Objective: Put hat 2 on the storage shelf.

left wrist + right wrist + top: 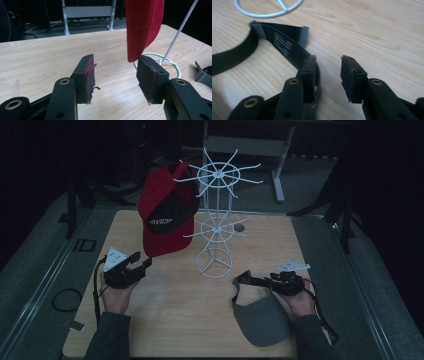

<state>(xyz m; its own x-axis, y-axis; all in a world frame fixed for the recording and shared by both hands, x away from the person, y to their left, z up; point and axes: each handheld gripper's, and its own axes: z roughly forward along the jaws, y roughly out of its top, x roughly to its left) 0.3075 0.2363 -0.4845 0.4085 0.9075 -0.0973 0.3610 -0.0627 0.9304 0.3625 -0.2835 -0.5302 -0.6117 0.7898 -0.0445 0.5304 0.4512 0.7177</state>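
1. Both claws sit near the table's front edge: the left gripper (134,265) has its jaws spread and grasps nothing, with the brim tip of the red fabric baseball cap (143,27) hanging just above and between them in its own view.
2. Released too, the right gripper (260,281) has its jaws parted, one lying beside the black strap (283,43) of the grey sun visor (262,317); nothing is clamped.
3. That visor lies flat near the front right corner, well apart from the cap.
4. My guess at the step in hand is hanging the visor on the rack. To do it well, close squarely on the strap or band, not the soft brim, lift it clear of the wood, and slide the loop over a free arm without knocking the light frame.
5. Mid-table stands the white wire hat rack (216,227) on a ring base, the cap hanging on its left side.
6. Underneath is a pale wooden table (175,315); beyond its far edge the room is dark, with a grey metal frame (250,145) on the floor.
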